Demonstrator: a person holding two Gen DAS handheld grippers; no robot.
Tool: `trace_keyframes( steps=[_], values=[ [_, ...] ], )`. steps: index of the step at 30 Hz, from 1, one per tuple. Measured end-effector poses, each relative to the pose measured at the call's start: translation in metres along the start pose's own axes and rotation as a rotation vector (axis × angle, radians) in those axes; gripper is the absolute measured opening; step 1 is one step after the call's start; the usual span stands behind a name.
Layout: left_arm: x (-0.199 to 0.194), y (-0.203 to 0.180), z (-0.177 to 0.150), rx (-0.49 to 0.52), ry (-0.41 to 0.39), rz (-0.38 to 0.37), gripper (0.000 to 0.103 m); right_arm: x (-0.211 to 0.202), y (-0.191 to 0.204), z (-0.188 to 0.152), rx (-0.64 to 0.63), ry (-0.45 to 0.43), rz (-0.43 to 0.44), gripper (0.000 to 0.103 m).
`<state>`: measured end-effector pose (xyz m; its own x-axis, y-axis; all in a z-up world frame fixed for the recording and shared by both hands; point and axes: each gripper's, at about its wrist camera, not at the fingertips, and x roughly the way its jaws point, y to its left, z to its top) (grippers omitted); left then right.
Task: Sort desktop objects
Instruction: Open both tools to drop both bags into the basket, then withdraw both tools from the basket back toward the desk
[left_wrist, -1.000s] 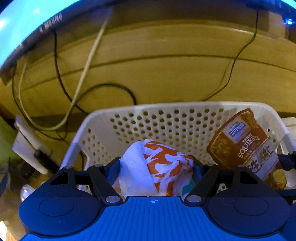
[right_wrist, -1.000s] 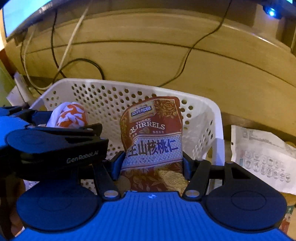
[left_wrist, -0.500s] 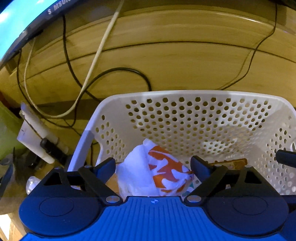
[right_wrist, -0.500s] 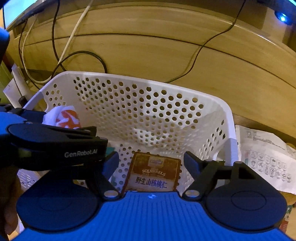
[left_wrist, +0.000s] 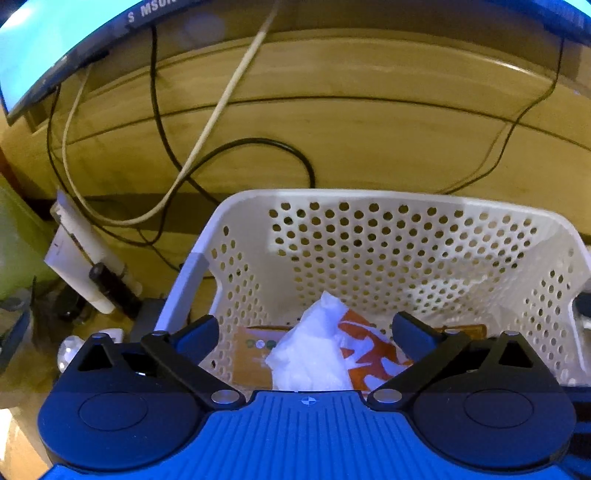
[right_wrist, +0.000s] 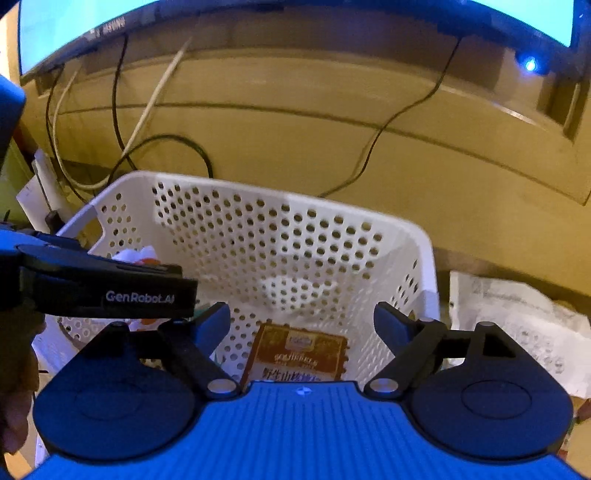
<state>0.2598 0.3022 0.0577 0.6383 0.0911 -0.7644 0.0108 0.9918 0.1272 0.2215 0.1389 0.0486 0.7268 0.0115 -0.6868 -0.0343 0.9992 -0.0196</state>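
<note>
A white perforated basket (left_wrist: 369, 251) stands on the wooden desk; it also shows in the right wrist view (right_wrist: 258, 236). A white and orange crumpled packet (left_wrist: 325, 350) lies on the basket floor below my open left gripper (left_wrist: 310, 332). A brown Three Squirrels nut pouch (right_wrist: 299, 354) lies flat on the basket floor below my open right gripper (right_wrist: 301, 321). Both grippers are empty and hover over the basket's near side. The left gripper's body (right_wrist: 107, 291) shows at the left of the right wrist view.
A monitor (left_wrist: 55, 48) stands at the back with black and beige cables (left_wrist: 221, 103) trailing over the desk. White tubes and small clutter (left_wrist: 85, 266) lie left of the basket. A printed white paper sheet (right_wrist: 517, 325) lies right of it.
Both grippers opened and let go. The packet and the nut pouch dropped to the basket floor. Both grippers have drawn back and up a little.
</note>
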Motion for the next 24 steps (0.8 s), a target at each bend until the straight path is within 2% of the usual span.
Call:
trace_keyframes(
  steps=[4,8,11,13,15,17,24],
  values=[
    [-0.005,0.003,-0.002,-0.016,0.029,-0.04,0.103,-0.007,-0.007,-0.002,0.007,-0.016,0.011,0.09],
    [-0.014,0.004,-0.005,-0.032,0.04,-0.062,0.103,-0.018,-0.006,-0.005,-0.06,-0.068,-0.01,0.09],
    [-0.027,0.007,-0.005,-0.048,-0.021,-0.037,0.103,-0.03,-0.009,-0.007,-0.098,-0.144,-0.02,0.091],
    [-0.042,0.008,-0.004,-0.065,-0.096,-0.026,0.103,-0.04,-0.012,-0.008,-0.118,-0.214,-0.035,0.091],
    [-0.059,0.004,-0.002,-0.084,-0.172,-0.039,0.103,-0.05,-0.018,-0.009,-0.126,-0.276,-0.045,0.097],
    [-0.071,-0.005,-0.002,-0.09,-0.222,-0.059,0.103,-0.06,-0.026,-0.013,-0.106,-0.333,-0.061,0.098],
    [-0.091,-0.076,-0.017,-0.004,-0.284,-0.153,0.103,-0.072,-0.067,-0.039,-0.061,-0.347,-0.096,0.098]
  ],
)
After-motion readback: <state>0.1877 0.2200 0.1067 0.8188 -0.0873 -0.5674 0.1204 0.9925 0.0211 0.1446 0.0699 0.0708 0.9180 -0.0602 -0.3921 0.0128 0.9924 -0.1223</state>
